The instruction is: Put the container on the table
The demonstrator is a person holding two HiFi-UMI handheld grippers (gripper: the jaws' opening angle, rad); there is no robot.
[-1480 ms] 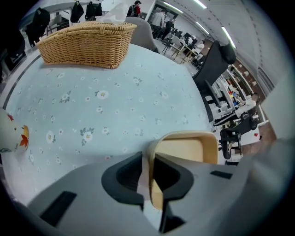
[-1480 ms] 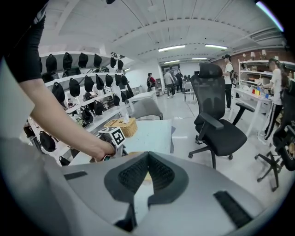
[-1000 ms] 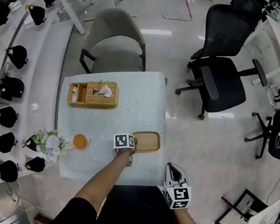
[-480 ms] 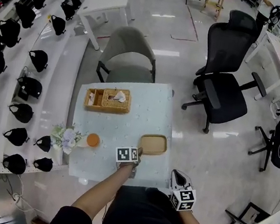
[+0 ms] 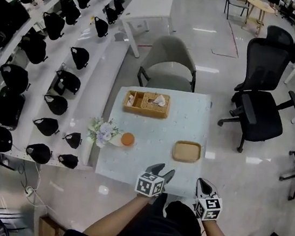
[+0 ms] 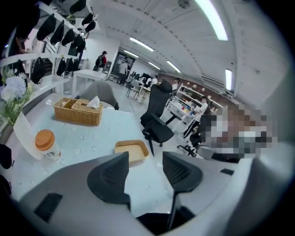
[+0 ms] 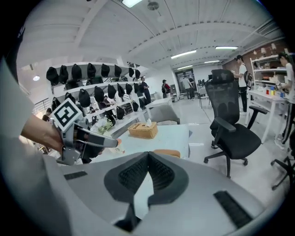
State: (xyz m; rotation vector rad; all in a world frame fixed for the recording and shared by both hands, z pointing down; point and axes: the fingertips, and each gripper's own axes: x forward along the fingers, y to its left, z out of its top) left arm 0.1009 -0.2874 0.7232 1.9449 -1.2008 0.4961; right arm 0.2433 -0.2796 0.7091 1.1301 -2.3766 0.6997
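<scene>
I judge the container (image 5: 187, 151) to be light and stiff, probably wood or bamboo by its tan, matte look, so it should neither flex nor slide much in a pinch. Its low rim is the place to take hold: one pad inside the wall and one outside, on the near long side. Gripped at one edge, it may tip under its own weight.

It is a shallow rectangular tray with rounded corners, and it appears to hold nothing. It sits flat on the pale worktop (image 5: 157, 124) near the right edge, well apart from the wicker basket (image 5: 147, 104) at the far side and the orange-lidded cup (image 5: 127, 139) to its left.

My left tongs (image 5: 162, 171) hang spread apart over the near edge of the worktop with nothing between them, short of the tray. My right tongs (image 5: 202, 183) are pressed together on nothing, off the worktop's corner.
</scene>
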